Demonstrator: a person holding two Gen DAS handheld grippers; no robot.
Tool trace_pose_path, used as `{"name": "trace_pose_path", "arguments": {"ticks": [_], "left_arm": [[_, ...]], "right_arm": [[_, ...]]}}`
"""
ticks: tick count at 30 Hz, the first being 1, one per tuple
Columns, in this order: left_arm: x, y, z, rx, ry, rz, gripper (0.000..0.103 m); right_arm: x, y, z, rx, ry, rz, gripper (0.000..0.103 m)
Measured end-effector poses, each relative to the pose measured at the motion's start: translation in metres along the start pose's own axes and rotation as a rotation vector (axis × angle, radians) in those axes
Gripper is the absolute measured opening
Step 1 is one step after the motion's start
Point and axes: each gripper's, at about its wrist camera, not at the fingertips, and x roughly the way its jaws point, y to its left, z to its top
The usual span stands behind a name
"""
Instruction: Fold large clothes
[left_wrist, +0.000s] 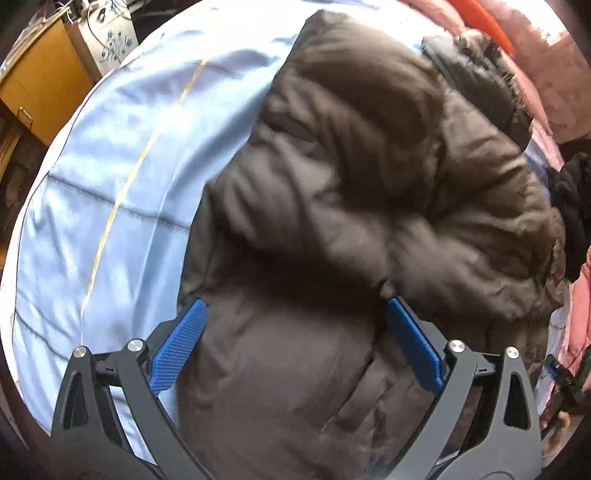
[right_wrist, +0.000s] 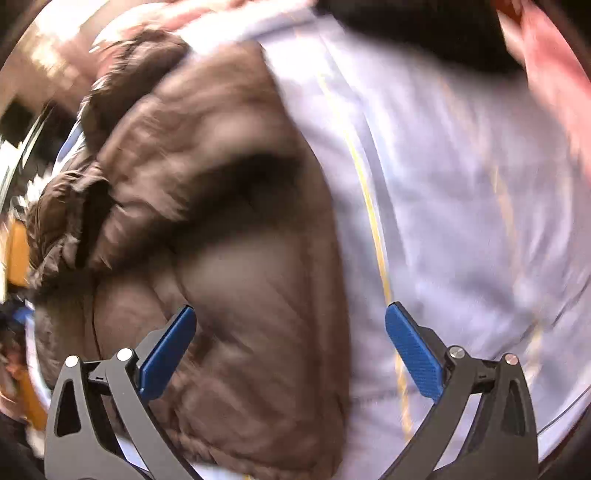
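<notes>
Jacket: dark brown quilted puffer jacket with a fur-trimmed hood (left_wrist: 354, 206), lying on the pale blue quilted bedspread with a yellow stripe (left_wrist: 110, 177).
Left gripper (left_wrist: 295, 317): jaws spread wide, empty, low over the jacket's near body.
Right gripper (right_wrist: 290, 323): jaws spread wide, empty, straddling the jacket's edge and the bedspread.
Progress: apparently partway; sleeves look drawn in over the body, the lengthwise fold probably remains.
Left view only: fur hood clearly, yellow wooden cabinet (left_wrist: 40, 88) far left.
Right view only: the wide bare stretch of bedspread beside the jacket, blurred.
</notes>
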Motion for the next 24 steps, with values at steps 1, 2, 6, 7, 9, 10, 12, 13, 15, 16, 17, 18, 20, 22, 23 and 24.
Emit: {"name": "trace_pose_path", "arguments": {"ticks": [1,2,6,7,9,10,12,13,15,16,17,18,20,22,23,24], "left_arm": [[0.002,0.000,-0.005,0.022,0.015,0.012,0.099],[0.003,-0.001,-0.008,0.043,0.026,0.022,0.099],[0.021,-0.011,-0.033,0.185,0.103,0.143,0.099],[0.026,-0.011,-0.037,0.198,0.117,0.168,0.100],[0.033,-0.007,-0.045,0.182,0.162,0.183,0.101],[0.035,-0.003,-0.047,0.158,0.184,0.180,0.101],[0.035,0.006,-0.051,0.114,0.217,0.169,0.101],[0.035,0.010,-0.054,0.108,0.230,0.173,0.101],[0.036,0.013,-0.058,0.122,0.249,0.201,0.101],[0.036,0.015,-0.063,0.135,0.261,0.219,0.101],[0.036,0.014,-0.068,0.148,0.271,0.230,0.101],[0.036,0.014,-0.075,0.175,0.288,0.245,0.101],[0.037,0.012,-0.089,0.233,0.318,0.254,0.101],[0.035,0.013,-0.100,0.265,0.339,0.235,0.101],[0.027,0.014,-0.100,0.266,0.325,0.234,0.101],[0.020,0.012,-0.096,0.265,0.304,0.244,0.100]], "right_arm": [[0.011,-0.011,-0.011,0.046,0.037,0.077,0.102],[0.017,-0.015,-0.019,0.078,0.063,0.135,0.102],[0.035,-0.007,-0.048,0.090,0.080,0.180,0.067],[0.031,-0.002,-0.053,0.077,0.053,0.186,0.042],[0.020,0.002,-0.063,0.139,0.052,0.244,0.023],[0.015,0.005,-0.066,0.140,0.058,0.239,0.018],[0.002,0.017,-0.078,0.111,0.076,0.206,0.016],[-0.001,0.019,-0.085,0.104,0.089,0.199,0.015],[-0.007,0.024,-0.106,0.094,0.141,0.179,0.015],[-0.009,0.023,-0.110,0.096,0.163,0.178,0.015],[-0.011,0.024,-0.121,0.096,0.189,0.176,0.015],[-0.014,0.023,-0.133,0.095,0.212,0.168,0.015],[-0.011,0.015,-0.130,0.098,0.230,0.127,0.019],[-0.008,0.004,-0.109,0.119,0.194,0.044,0.044],[-0.014,0.001,-0.098,0.150,0.160,0.011,0.052],[-0.031,-0.005,-0.081,0.192,0.068,-0.026,0.065]]}}
